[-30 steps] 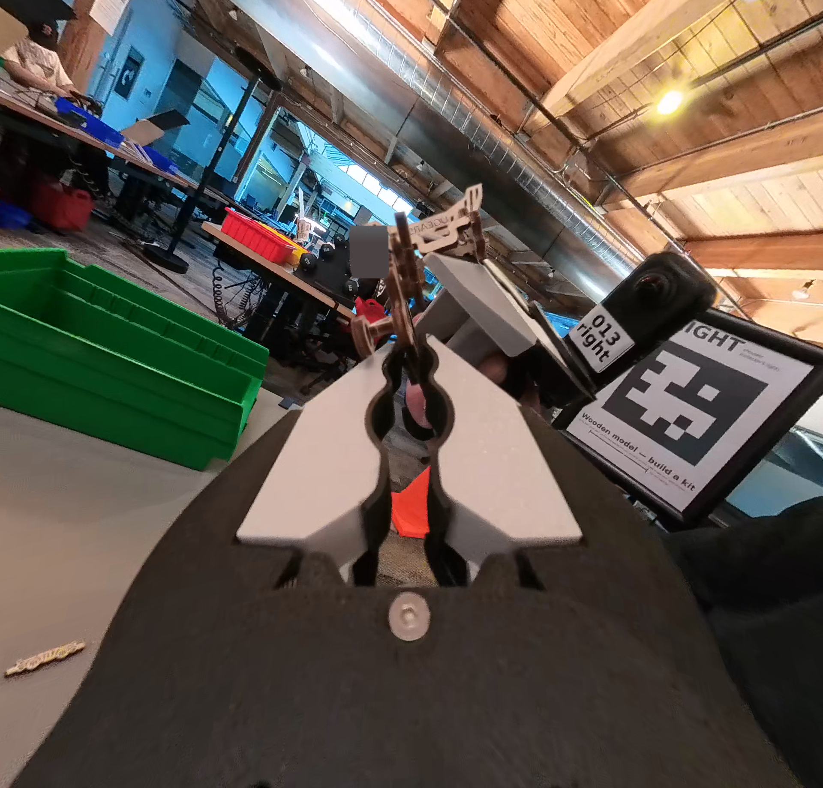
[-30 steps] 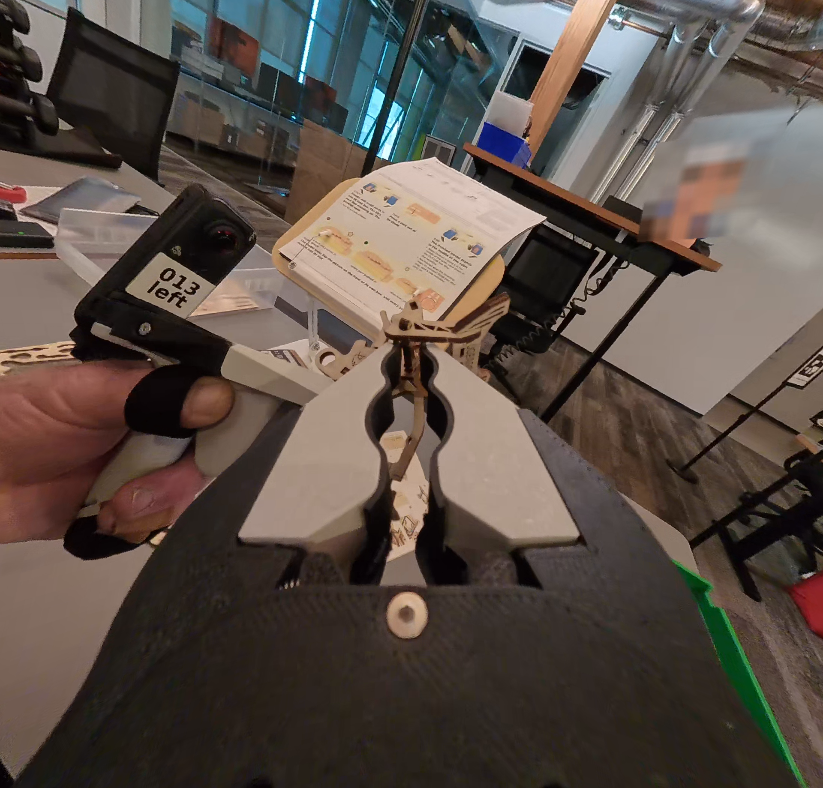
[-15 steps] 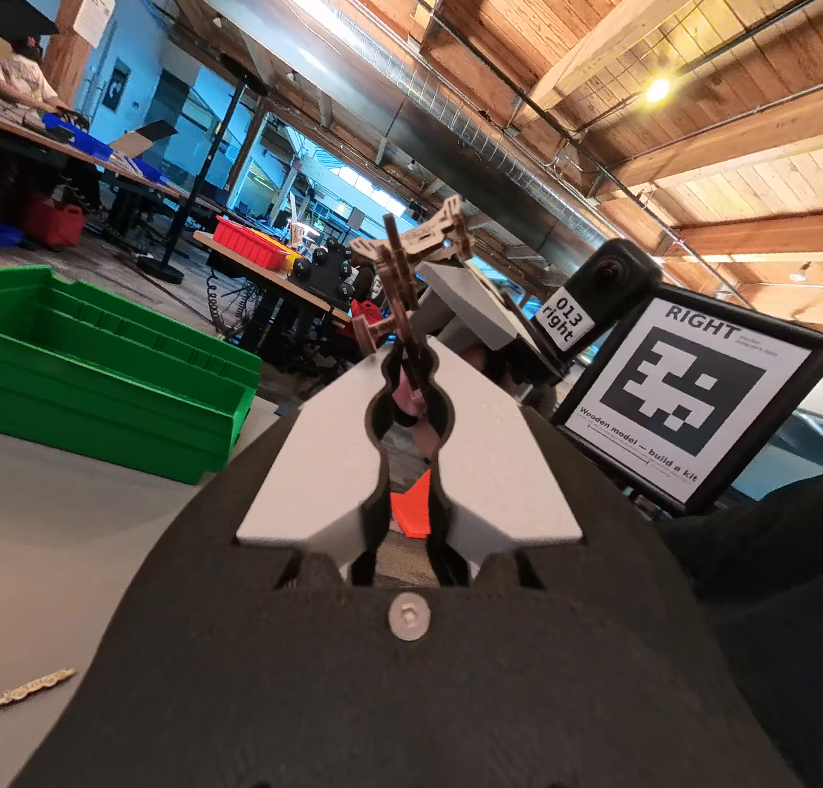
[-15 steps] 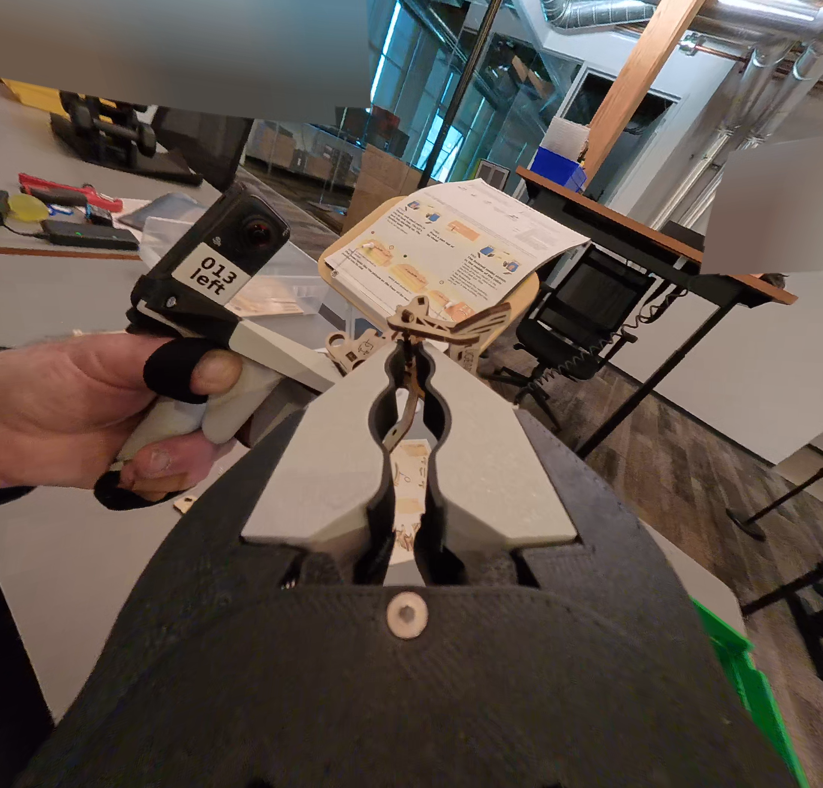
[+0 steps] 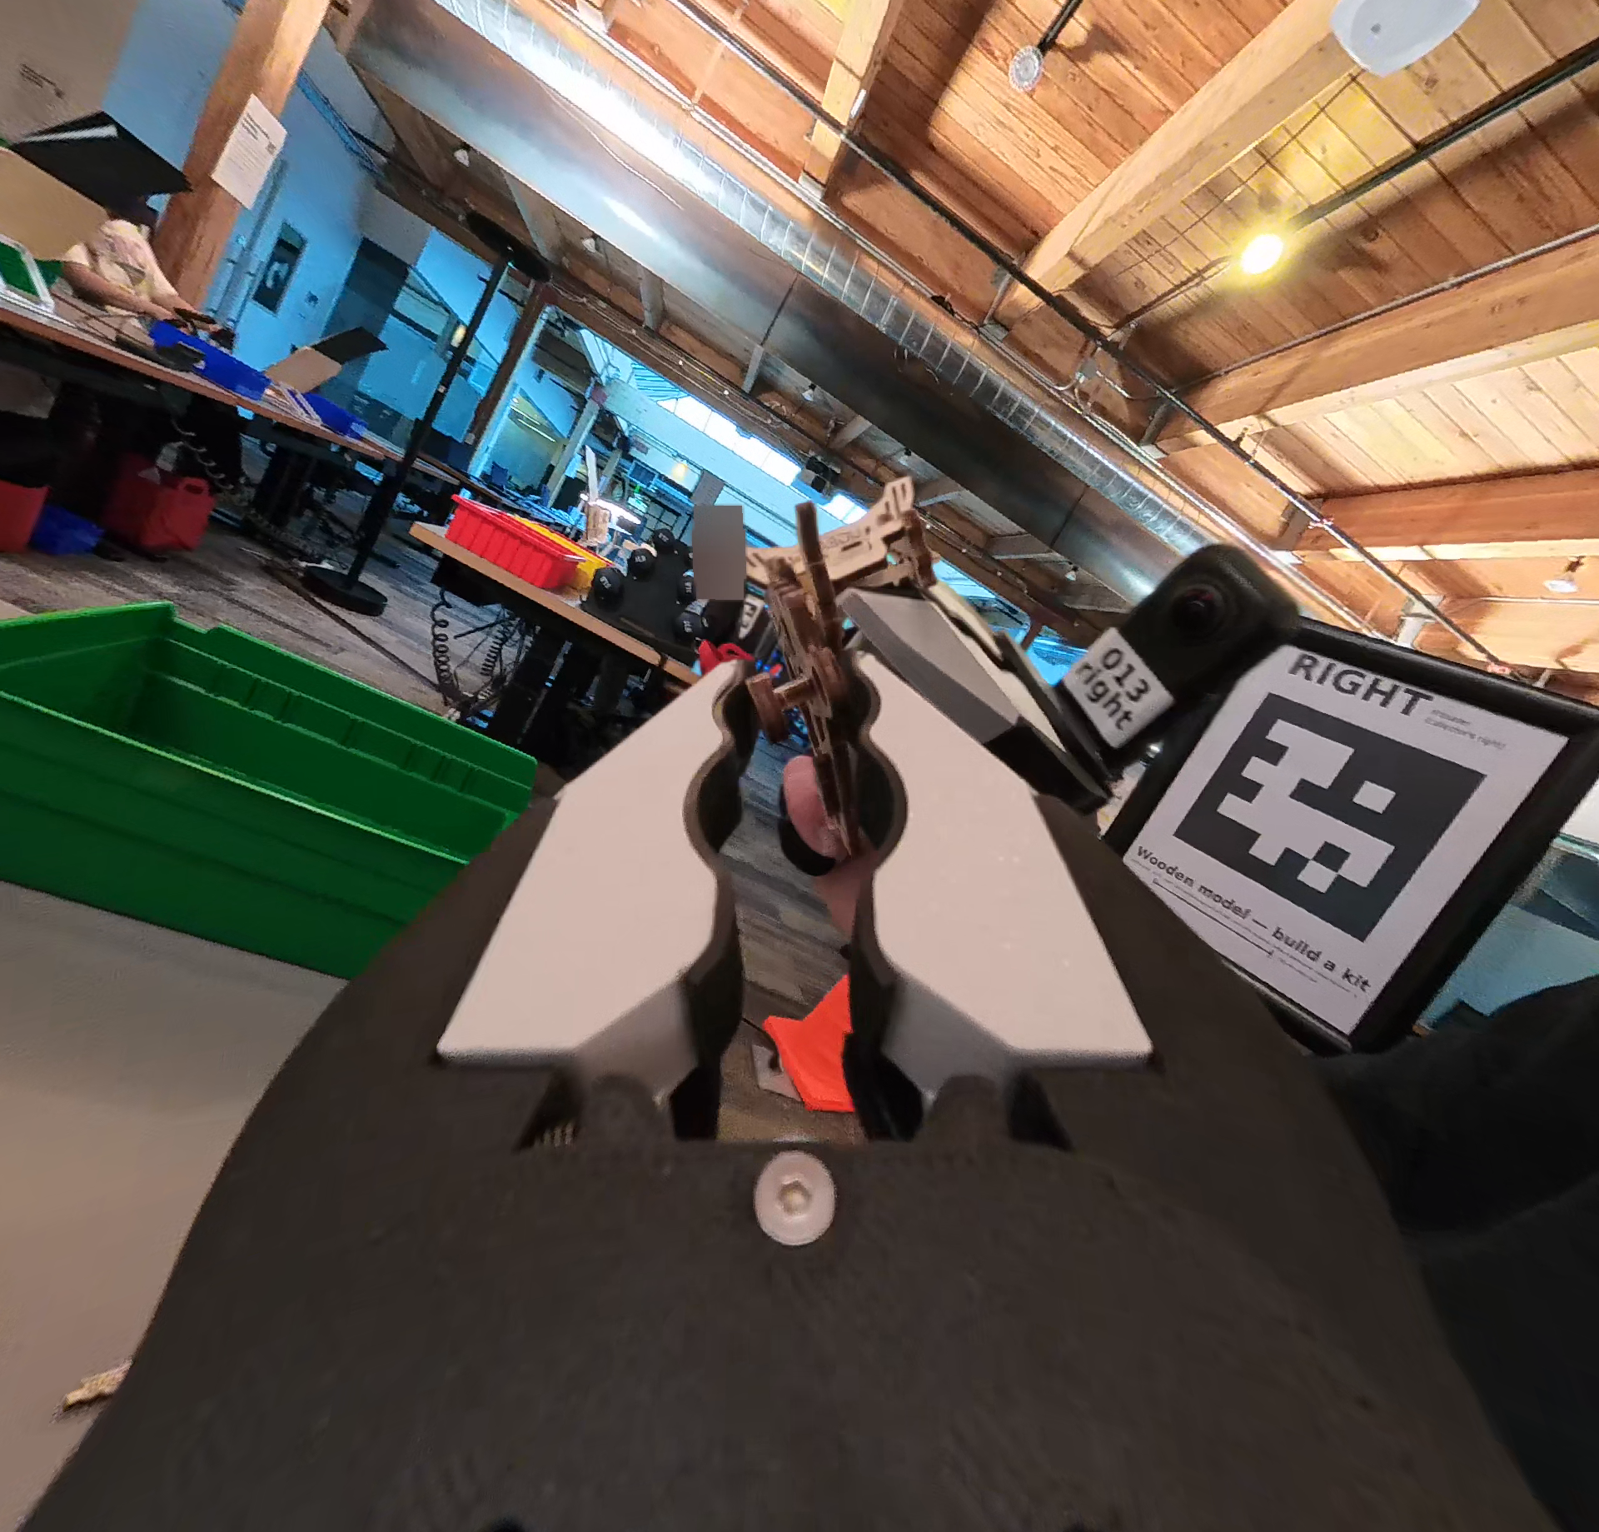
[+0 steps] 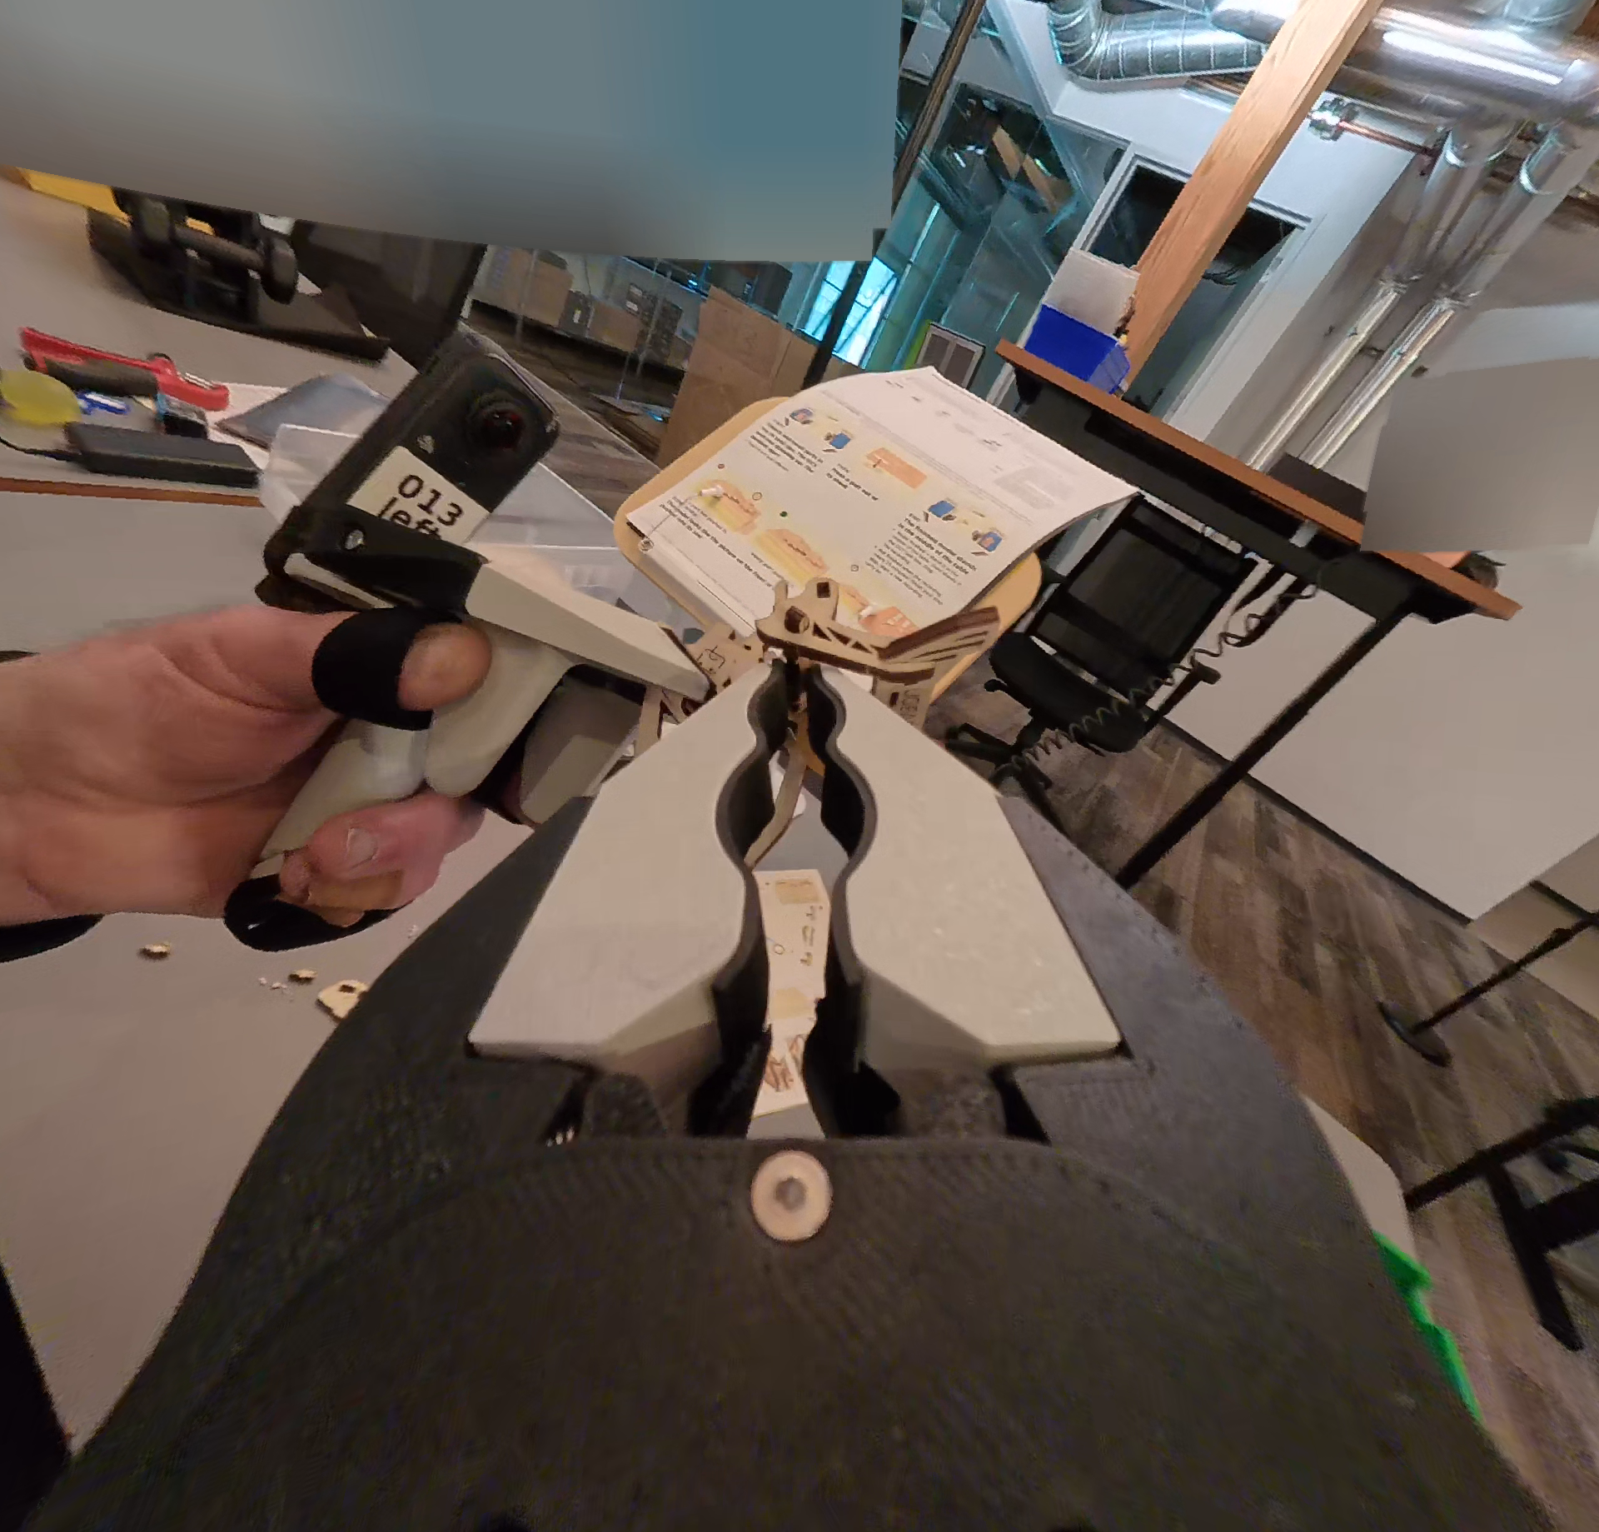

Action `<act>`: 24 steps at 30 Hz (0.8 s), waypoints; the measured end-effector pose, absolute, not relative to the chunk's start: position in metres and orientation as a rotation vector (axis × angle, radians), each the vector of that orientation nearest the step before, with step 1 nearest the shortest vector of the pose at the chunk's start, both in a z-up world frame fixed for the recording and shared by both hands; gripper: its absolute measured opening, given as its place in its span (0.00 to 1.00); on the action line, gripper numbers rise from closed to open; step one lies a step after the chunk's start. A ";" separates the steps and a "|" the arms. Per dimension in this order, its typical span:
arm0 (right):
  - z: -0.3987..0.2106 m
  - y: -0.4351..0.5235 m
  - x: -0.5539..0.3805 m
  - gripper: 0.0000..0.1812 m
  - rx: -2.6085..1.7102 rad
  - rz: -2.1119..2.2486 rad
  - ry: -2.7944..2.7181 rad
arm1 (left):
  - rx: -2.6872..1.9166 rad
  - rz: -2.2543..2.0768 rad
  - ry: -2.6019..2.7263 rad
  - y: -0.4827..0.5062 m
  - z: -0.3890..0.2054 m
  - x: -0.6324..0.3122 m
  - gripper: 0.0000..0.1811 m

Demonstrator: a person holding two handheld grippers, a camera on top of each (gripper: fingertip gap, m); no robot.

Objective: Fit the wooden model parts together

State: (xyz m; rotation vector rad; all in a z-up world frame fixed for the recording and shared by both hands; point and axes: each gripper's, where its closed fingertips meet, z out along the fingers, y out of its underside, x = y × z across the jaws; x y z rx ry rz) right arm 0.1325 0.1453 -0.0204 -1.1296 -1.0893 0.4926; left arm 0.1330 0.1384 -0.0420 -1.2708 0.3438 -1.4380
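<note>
We note matt laser-cut plywood in the wooden model (image 6: 852, 638); grainy matt grey plastic fingers (image 6: 632, 910); glossy green plastic bin (image 5: 216, 755); printed paper instruction sheet (image 6: 891, 486).

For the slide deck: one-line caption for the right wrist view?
Right gripper shut on a flat laser-cut wooden model part, beside the hand-held left gripper, before a printed instruction sheet.

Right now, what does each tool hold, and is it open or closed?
Left tool: closed on dark wooden part.
Right tool: closed on light wooden part.
</note>
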 end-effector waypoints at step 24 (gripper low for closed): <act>-0.002 0.151 0.140 0.00 -1.168 0.763 -0.886 | -1.240 -1.426 0.276 0.143 -0.029 0.143 0.09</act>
